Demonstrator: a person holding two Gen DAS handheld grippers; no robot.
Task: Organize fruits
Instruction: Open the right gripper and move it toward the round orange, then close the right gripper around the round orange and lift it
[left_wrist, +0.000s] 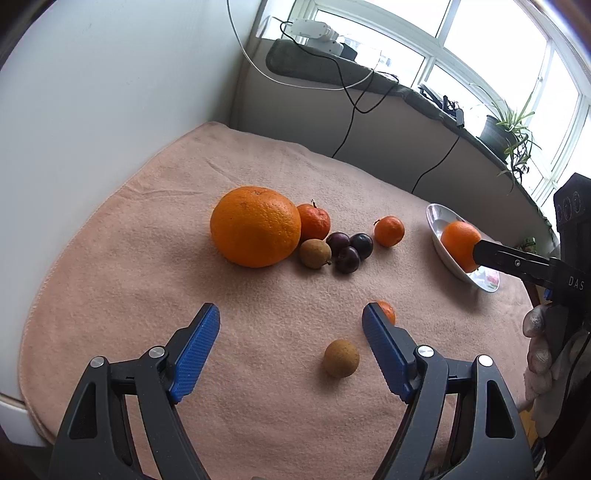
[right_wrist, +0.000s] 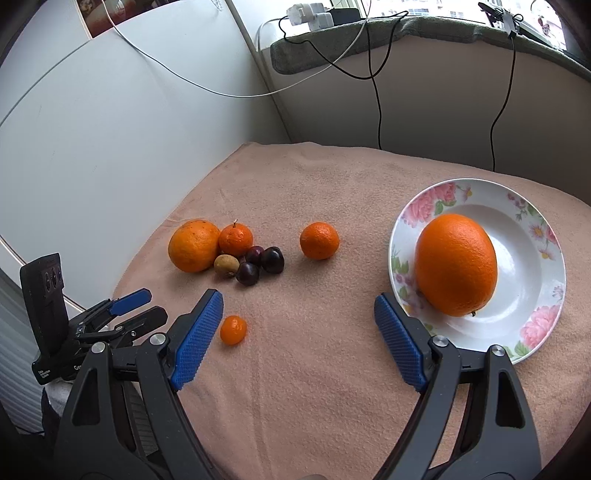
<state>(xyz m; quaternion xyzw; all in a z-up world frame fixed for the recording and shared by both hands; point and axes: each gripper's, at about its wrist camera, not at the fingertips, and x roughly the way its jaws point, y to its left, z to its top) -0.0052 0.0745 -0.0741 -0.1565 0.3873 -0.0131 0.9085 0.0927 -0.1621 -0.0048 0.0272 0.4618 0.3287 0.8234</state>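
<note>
While both grippers hang over the near part of the desk (right_wrist: 332, 177), which is covered by a peach towel, neither holds anything. On the left gripper (left_wrist: 291, 321) the blue fingers (left_wrist: 197, 350) are spread wide over bare cloth, with a small brown fruit (left_wrist: 341, 358) lying between them nearer the right finger, untouched; a small orange fruit (right_wrist: 233, 329) peeks out beside that finger's tip. The right gripper (right_wrist: 299, 306) also has its fingers far apart with only cloth between them, and its right finger overlaps the near rim of a flowered plate (right_wrist: 532, 332). This plate sits toward the desk's right edge and carries one large orange (right_wrist: 456, 264). Toward the far left part of the desk a second large orange (left_wrist: 255, 226) touches a cluster: a mandarin (left_wrist: 314, 220), another brown fruit (left_wrist: 314, 253) and three dark plums (left_wrist: 349, 249). One more mandarin (right_wrist: 319, 240) lies alone between that cluster and the plate.
</note>
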